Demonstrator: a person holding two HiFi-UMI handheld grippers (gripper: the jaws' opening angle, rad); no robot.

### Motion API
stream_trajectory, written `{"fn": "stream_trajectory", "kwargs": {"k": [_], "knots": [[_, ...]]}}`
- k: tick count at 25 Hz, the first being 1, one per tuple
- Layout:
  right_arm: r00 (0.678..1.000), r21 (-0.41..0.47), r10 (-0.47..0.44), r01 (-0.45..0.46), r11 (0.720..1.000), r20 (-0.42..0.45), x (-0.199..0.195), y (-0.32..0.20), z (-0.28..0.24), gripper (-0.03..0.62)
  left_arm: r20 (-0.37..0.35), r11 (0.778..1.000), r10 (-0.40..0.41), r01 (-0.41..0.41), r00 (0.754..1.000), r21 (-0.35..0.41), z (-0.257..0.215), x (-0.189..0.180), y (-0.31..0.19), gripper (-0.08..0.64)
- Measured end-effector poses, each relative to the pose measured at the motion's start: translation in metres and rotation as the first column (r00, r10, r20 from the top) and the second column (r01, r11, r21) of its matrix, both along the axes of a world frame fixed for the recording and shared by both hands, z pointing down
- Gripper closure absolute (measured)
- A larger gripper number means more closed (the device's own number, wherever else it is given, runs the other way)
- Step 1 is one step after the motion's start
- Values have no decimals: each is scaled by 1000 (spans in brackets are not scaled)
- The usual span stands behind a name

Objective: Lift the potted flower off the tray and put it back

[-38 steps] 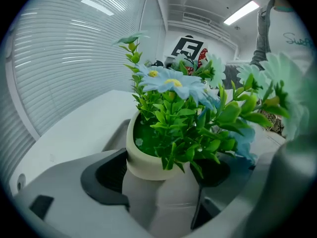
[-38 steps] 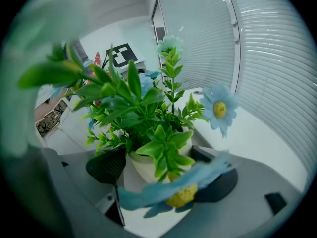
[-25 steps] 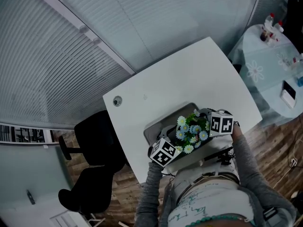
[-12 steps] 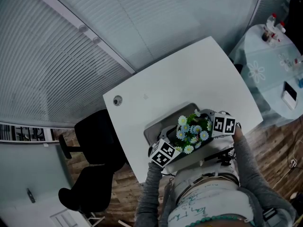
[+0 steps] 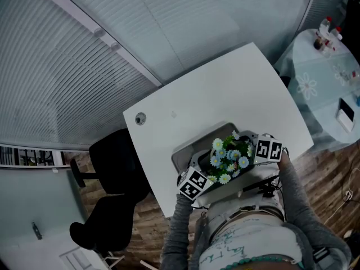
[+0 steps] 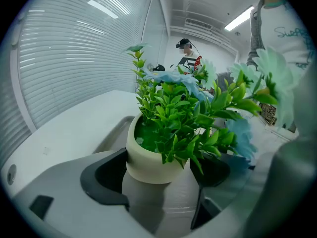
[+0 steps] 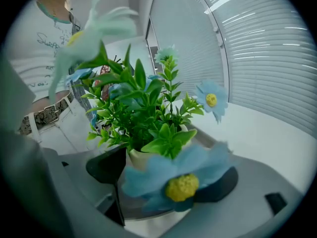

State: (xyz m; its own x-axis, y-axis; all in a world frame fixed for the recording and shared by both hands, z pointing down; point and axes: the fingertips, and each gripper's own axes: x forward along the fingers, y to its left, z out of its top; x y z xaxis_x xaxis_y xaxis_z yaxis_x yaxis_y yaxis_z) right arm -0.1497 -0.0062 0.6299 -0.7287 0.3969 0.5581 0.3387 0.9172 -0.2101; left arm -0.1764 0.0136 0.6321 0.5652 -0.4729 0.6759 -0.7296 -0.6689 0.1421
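The potted flower [image 5: 229, 154], green leaves and pale blue daisies in a cream pot [image 6: 148, 157], is over the grey tray [image 5: 183, 149] near the table's front edge. My left gripper [image 5: 207, 172] reaches in from the left, and in the left gripper view its black pads [image 6: 105, 178] press both sides of the pot's lower body. My right gripper [image 5: 251, 152] comes from the opposite side, jaws round the same pot [image 7: 141, 157]. A blue bloom [image 7: 178, 180] hides most of its far pad. The pot's base is hidden, so whether it rests on the tray is unclear.
The white table [image 5: 214, 89] stretches away behind the tray, with a round cable hole [image 5: 140, 118] at its left. Black chairs [image 5: 112, 167] stand to the left. A round table with bottles [image 5: 323, 66] is at the right. Blinds cover the glass wall.
Both grippers and the flower have drifted a few pixels to the right. The hold on the pot looks the same.
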Motion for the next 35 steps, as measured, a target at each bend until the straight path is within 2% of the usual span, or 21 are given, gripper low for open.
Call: {"fn": "stream_trajectory", "kwargs": {"k": [3,9,15,26,35], "knots": [[1000,0,0,0,1000,1,0,1,0,202,-14,1000,-5,5,1000,-3,0,1,1,153],[1000,-1,15,-15,1000,3,1,-1,4,202,-88,999,-53,52,995,-4,2,-1,4,153],[998,-24,52,-53,998,-22,10,-6,6,202,-56,998,-60,60,997,-1,3,-7,8,153],[988,-12,147,-148,989,-39,42,-12,-1,202,-60,994,-103,104,993,16,-7,-19,23,153],[975,4,223,-223,975,-3,53,-15,-15,202,-51,991,-130,131,990,27,-15,-26,36,153]]}}
